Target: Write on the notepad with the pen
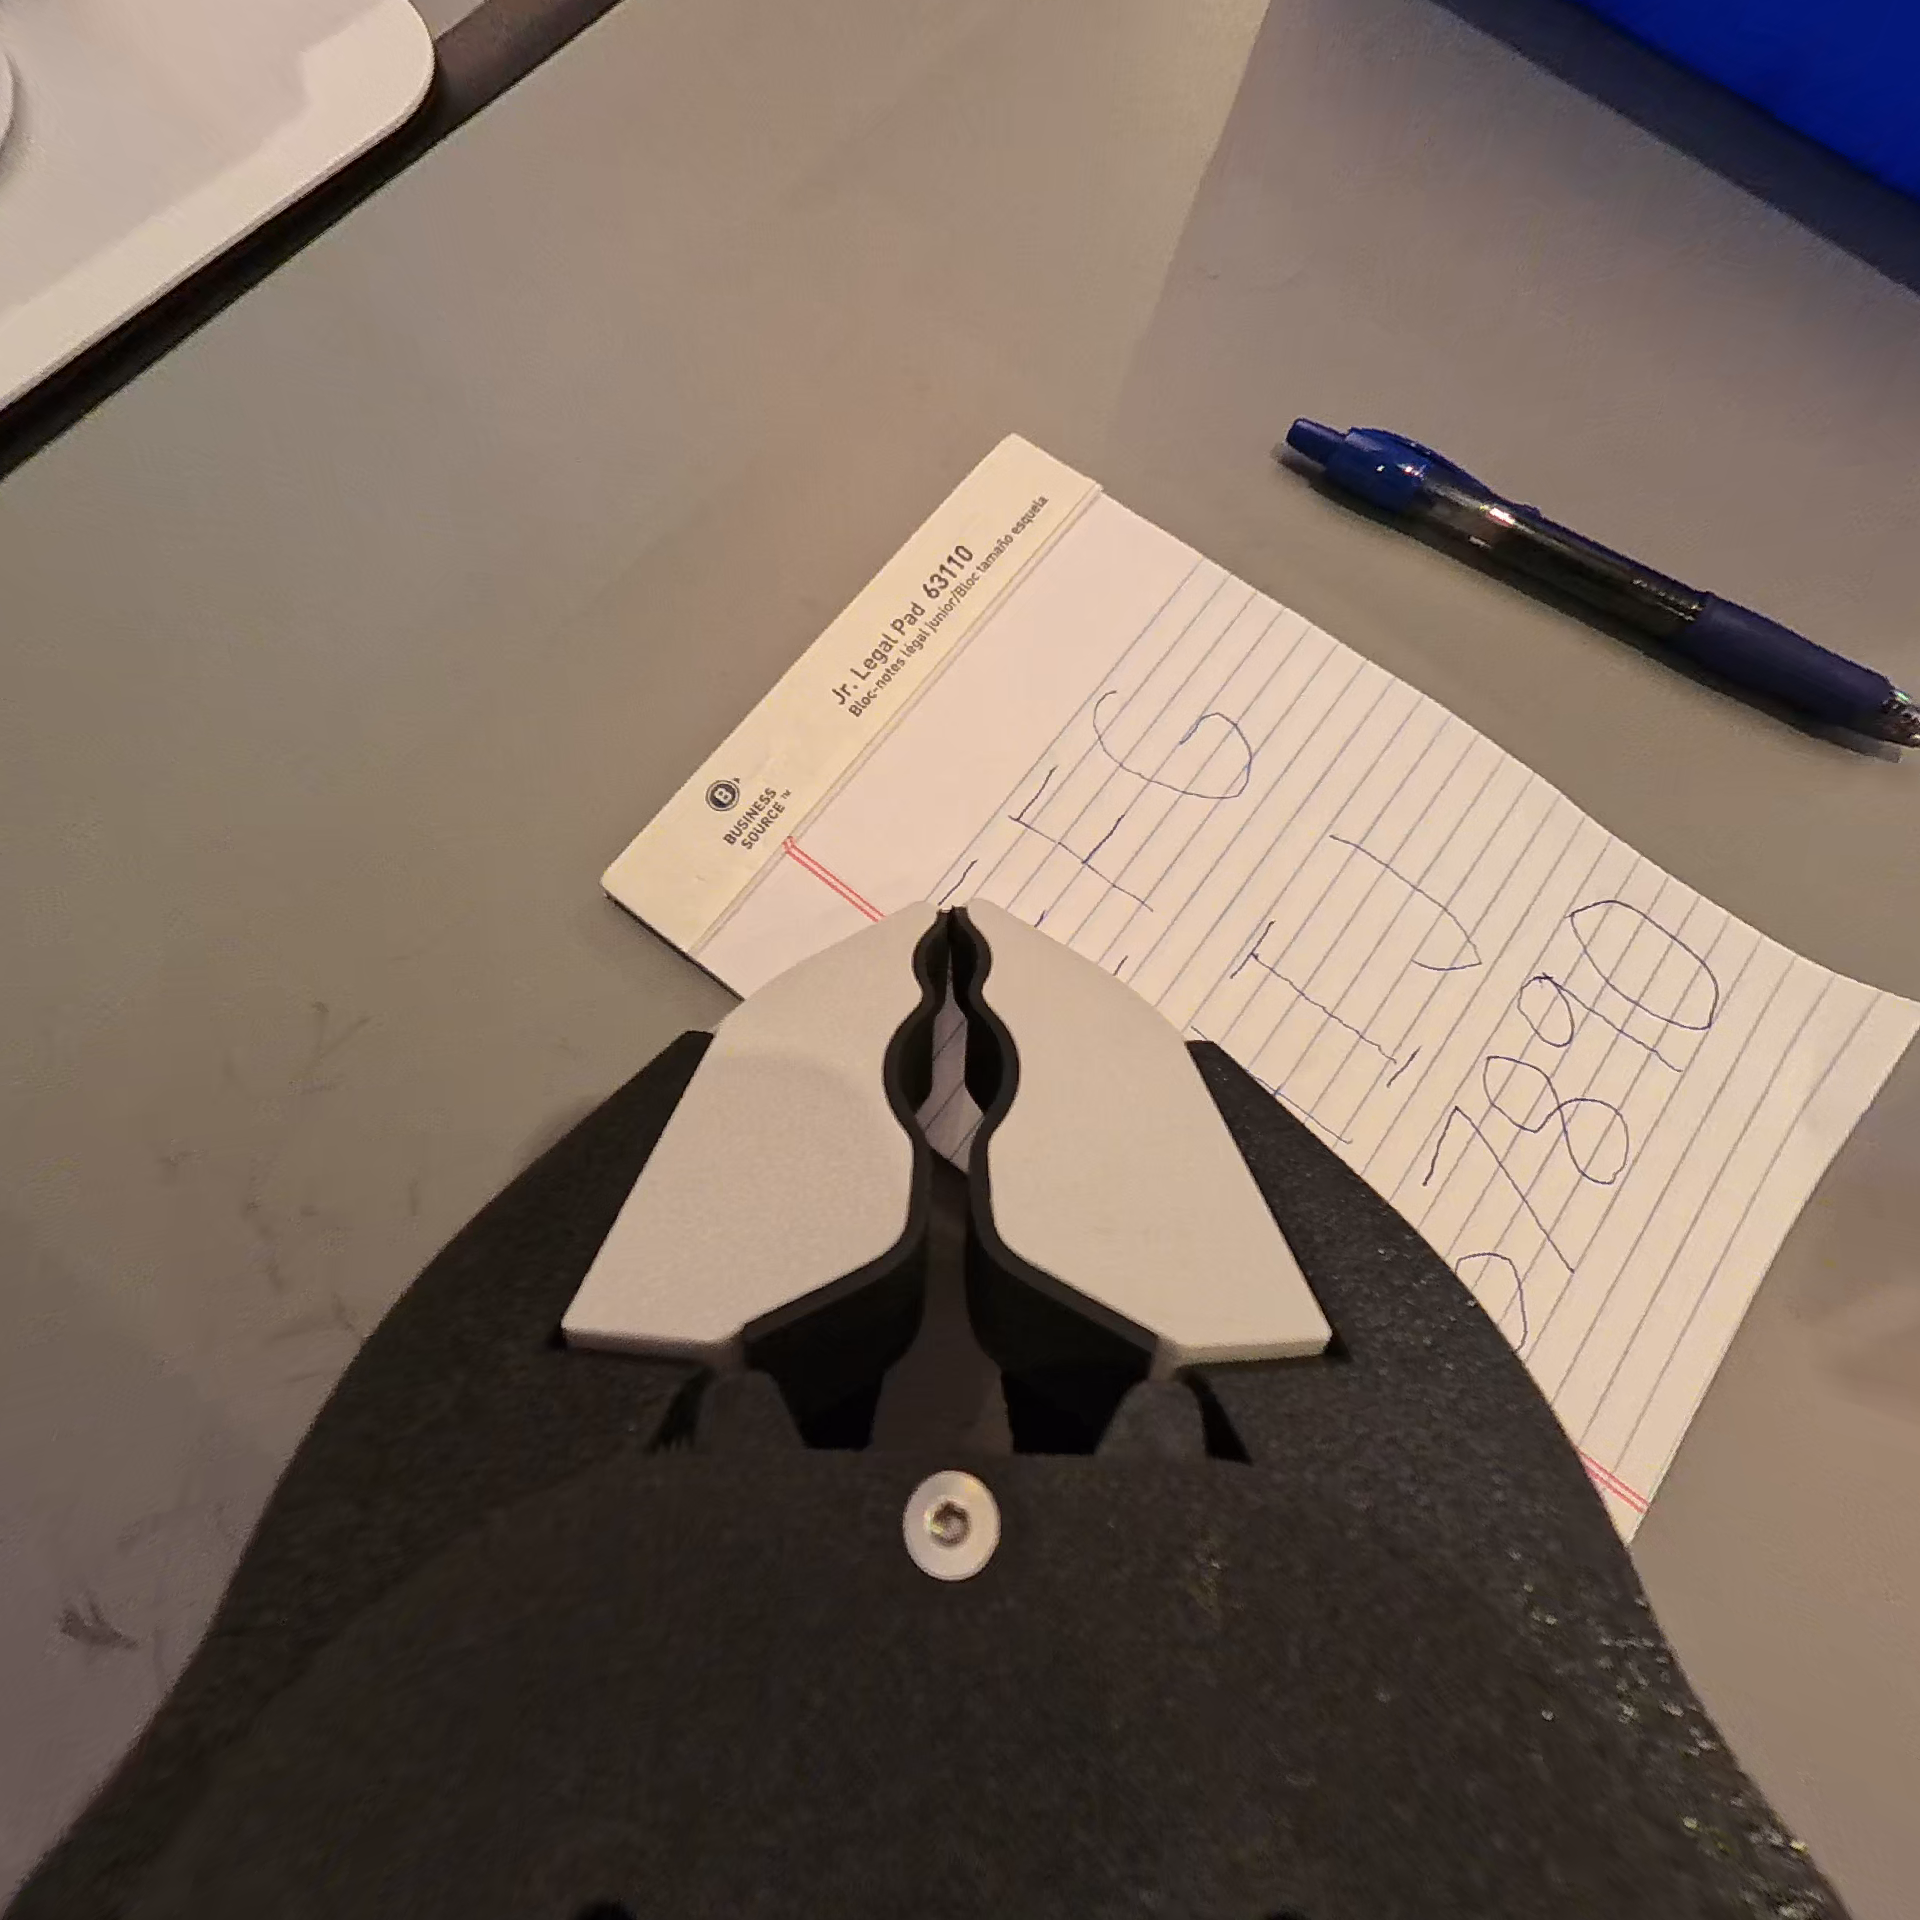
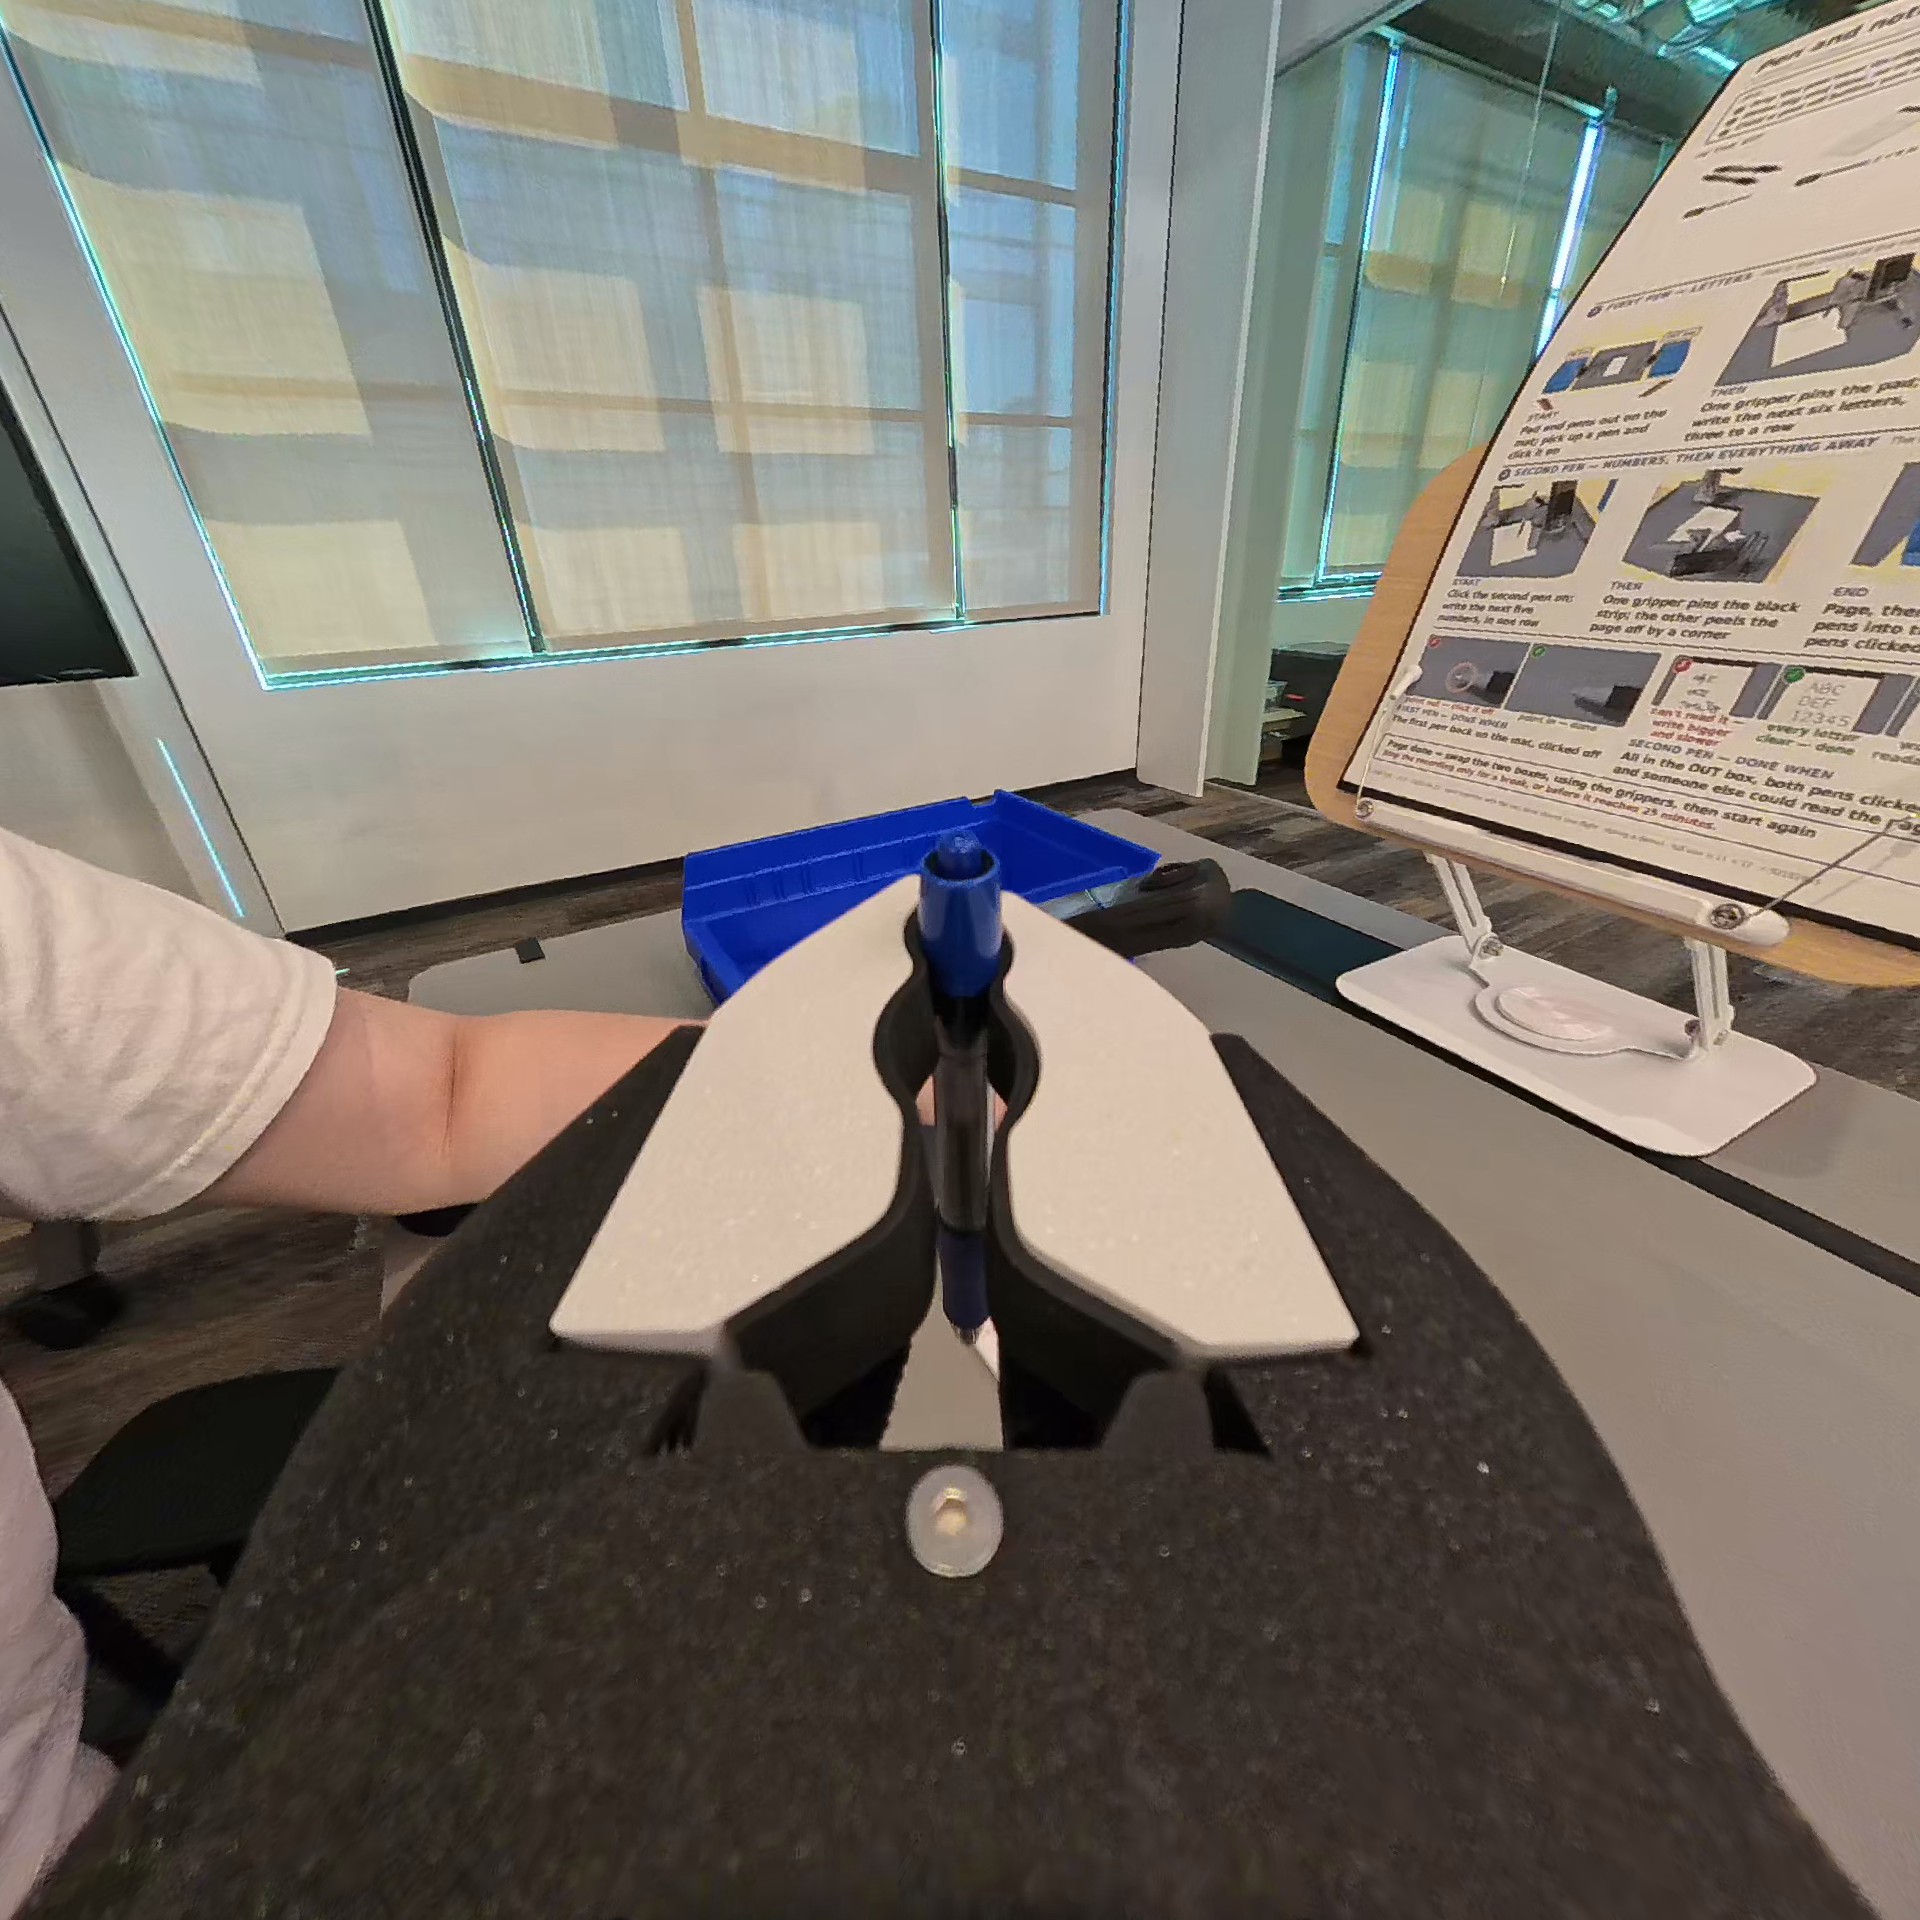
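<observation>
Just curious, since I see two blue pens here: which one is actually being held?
The blue pen clamped lengthwise between the right gripper's fingers, button end pointing away. The other pen lies loose on the grey table beside the notepad.

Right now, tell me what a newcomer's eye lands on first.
The right gripper clamps a blue pen, its clicker end pointing away from the camera. In the left wrist view, the closed left gripper is over a scribbled notepad, with a second blue pen lying beyond it.
</observation>
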A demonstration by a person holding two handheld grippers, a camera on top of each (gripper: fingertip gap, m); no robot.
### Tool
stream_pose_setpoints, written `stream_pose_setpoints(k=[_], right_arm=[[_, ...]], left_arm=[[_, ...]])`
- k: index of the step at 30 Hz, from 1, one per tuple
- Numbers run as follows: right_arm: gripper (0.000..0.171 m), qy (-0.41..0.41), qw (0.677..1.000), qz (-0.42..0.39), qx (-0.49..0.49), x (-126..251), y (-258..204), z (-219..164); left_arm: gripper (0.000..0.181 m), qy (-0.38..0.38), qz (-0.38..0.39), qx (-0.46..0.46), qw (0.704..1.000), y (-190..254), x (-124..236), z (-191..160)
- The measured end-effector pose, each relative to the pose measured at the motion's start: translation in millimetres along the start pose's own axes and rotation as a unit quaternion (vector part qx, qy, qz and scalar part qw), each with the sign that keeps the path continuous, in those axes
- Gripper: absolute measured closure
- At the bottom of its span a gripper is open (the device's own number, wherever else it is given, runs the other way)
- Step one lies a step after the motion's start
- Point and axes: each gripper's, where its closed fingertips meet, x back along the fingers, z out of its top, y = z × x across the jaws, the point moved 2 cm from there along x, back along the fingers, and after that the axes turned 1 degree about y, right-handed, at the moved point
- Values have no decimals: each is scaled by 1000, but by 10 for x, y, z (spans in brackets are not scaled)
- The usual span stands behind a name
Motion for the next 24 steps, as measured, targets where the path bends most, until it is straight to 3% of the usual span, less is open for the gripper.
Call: stream_pose_setpoints(k=[9,13,24], right_arm=[[167,2,999,30,11,-60,-28,195],[167,11,999,44,13,-74,-29,247],[167,32,996,81,2,-56,194,285]], left_arm=[[171,-8,2,-3,1000,7,38,-5],[162,37,-13,21,999,14,180,168],[139,155,9,31,987,165,1192,681]])
